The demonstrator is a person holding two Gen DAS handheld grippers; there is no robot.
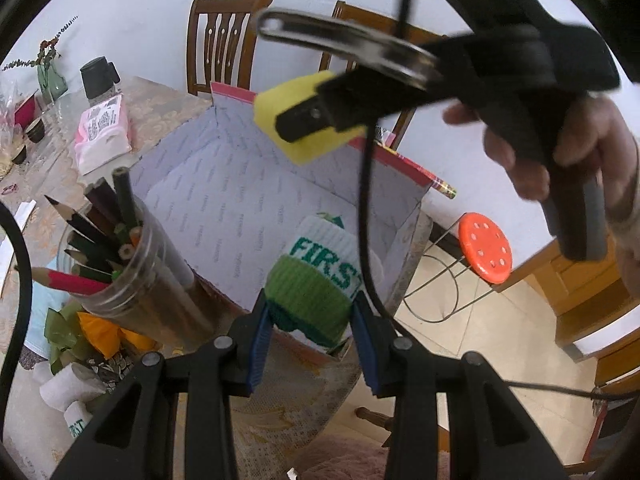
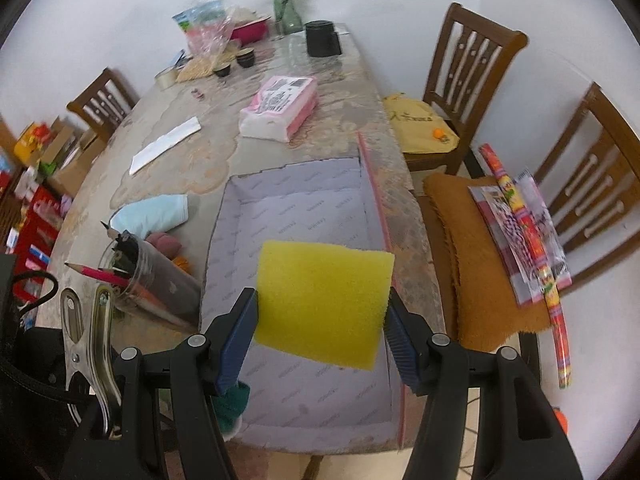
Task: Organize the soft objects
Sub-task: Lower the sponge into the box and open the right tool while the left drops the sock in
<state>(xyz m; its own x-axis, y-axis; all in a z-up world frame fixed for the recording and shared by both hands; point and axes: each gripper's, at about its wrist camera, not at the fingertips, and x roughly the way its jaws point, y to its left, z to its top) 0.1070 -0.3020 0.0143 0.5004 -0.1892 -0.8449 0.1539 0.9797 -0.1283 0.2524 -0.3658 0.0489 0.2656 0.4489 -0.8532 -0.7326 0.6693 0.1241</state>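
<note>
Two soft loads gripper-pinched over the box [image 2: 304, 200]: left, ribbed knit sock [image 1: 316, 276]; right, porous square sponge [image 2: 324, 304].

Both grippers [image 1: 308, 344] [image 2: 320, 336] clamped (pointing steeply down).

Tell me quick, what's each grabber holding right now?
Left gripper: closed on the green and white sock.
Right gripper: closed on the yellow sponge.
</note>
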